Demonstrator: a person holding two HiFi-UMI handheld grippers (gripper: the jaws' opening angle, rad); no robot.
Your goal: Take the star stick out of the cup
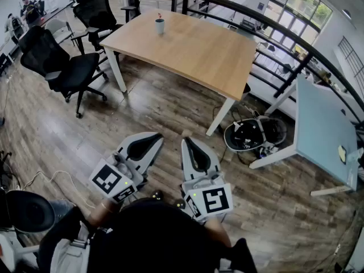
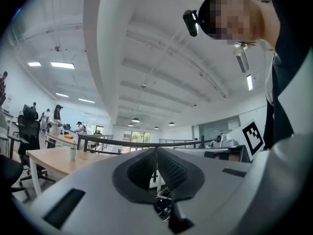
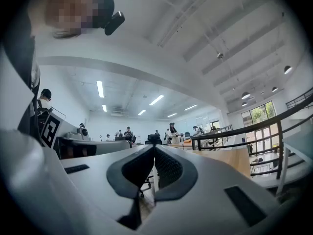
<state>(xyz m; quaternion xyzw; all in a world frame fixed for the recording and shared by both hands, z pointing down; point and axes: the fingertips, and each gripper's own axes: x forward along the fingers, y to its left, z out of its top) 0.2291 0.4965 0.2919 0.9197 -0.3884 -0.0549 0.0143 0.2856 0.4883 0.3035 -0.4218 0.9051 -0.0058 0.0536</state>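
Observation:
A small pale cup [image 1: 160, 26] stands near the far edge of the wooden table [image 1: 193, 44], with a thin stick topped in red [image 1: 159, 16] poking out of it. Both grippers are held close to the person's body, well short of the table and above the wood floor. The left gripper [image 1: 152, 136] is shut with nothing in it, and so is the right gripper [image 1: 186, 140] beside it. In the left gripper view the cup [image 2: 73, 153] shows small and far off on the table, left of the closed left gripper [image 2: 156, 150]. The right gripper [image 3: 154, 148] shows jaws pressed together.
Black office chairs [image 1: 62, 67] stand left of the table. A dark curved railing [image 1: 273, 30] runs behind it. A light blue table [image 1: 321, 127] is at the right, with a black round bin and cables [image 1: 250, 135] on the floor by the wooden table's leg.

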